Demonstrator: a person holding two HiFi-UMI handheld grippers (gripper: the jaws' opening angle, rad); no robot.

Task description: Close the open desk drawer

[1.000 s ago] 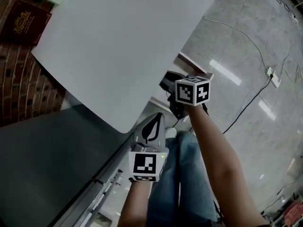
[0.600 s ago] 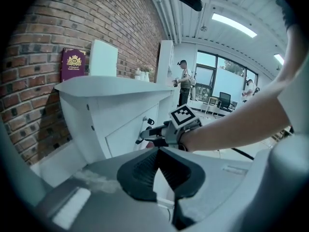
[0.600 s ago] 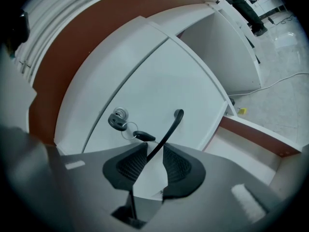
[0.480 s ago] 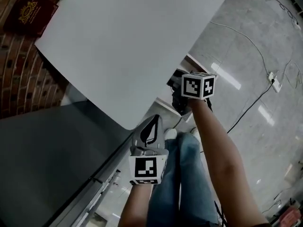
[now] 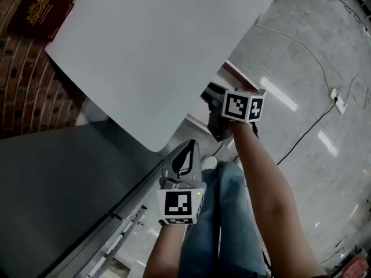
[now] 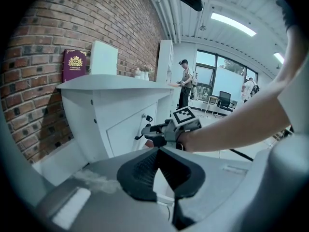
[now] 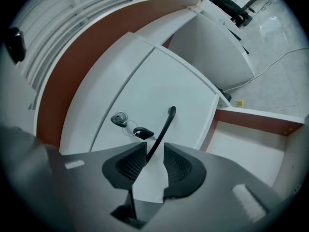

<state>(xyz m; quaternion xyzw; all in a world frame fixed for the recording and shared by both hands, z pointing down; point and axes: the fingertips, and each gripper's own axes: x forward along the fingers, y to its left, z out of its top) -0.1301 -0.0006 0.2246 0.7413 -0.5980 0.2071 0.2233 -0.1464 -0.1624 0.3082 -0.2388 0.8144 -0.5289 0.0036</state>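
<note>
The white drawer front fills the right gripper view, with a black bar handle and a key in its lock. To its right a compartment with brown edges stands open. My right gripper has the handle between its jaws. They have just been opening, and a gap shows beside the bar. In the head view this gripper sits under the desk edge. My left gripper is shut on nothing and hangs back, low above the person's legs.
A burgundy book lies on the white desk top by the brick wall. A cable and power strip run across the tiled floor. Jeans-clad legs are below. People stand far off.
The right gripper has rolled slightly at the drawer handle. The left gripper stays where it was. The head view has shifted a little.
</note>
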